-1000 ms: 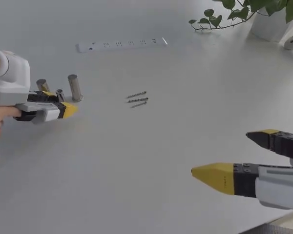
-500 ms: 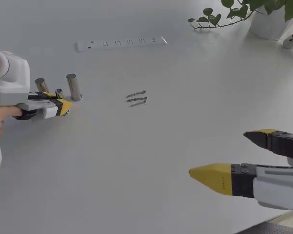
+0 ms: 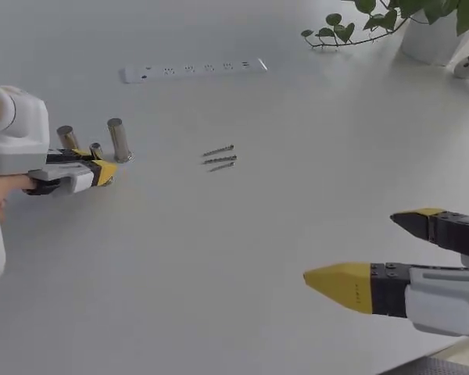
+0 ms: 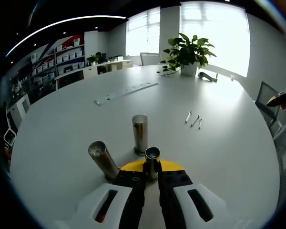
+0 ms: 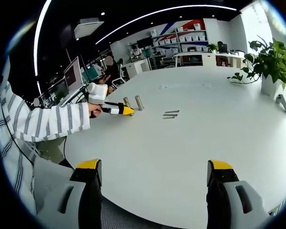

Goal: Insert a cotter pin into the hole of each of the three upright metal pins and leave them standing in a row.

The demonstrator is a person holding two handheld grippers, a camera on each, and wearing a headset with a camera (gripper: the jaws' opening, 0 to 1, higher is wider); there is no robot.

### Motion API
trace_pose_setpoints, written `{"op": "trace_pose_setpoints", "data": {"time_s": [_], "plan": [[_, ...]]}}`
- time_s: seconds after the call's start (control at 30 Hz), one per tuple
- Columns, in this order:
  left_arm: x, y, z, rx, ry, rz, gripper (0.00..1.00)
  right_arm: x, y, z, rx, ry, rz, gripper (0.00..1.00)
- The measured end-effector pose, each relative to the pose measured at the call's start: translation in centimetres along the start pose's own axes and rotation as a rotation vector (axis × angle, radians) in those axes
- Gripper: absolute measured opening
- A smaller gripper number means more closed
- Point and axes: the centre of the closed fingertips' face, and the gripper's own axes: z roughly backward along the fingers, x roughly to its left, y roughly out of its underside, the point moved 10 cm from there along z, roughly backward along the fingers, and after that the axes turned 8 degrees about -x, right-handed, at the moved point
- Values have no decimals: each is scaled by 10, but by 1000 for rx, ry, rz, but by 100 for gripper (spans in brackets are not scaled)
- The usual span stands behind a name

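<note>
Three upright steel pins clustered, shortest pin gripped in left claw, three cotter pins lying parallel nearby.

**Bright daylight, fisheye bending**

The head view is evenly bright; the white desk carries only faint, soft shadows. In the left gripper view, windows beyond the desk's far edge burn out white, and the metal pin clamped in the left gripper glints. Both gripper views bend strongly at their edges.

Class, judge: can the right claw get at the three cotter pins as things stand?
Probably yes. The right claw is open, and bare table lies between it and the cotter pins; the left claw, shut on a metal pin, sits off to the side.
</note>
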Motion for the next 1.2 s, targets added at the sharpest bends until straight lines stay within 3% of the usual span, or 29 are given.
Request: {"op": "trace_pose_setpoints", "data": {"time_s": [0.57, 0.97, 1.2], "plan": [[-8, -5, 5, -3, 30, 27, 5, 3, -5, -4, -49, -18, 75, 98], [-23, -15, 15, -27, 71, 13, 5, 3, -7, -8, -52, -36, 81, 99], [-34, -14, 21, -34, 93, 1, 5, 4, -6, -9, -46, -46, 81, 98]]}}
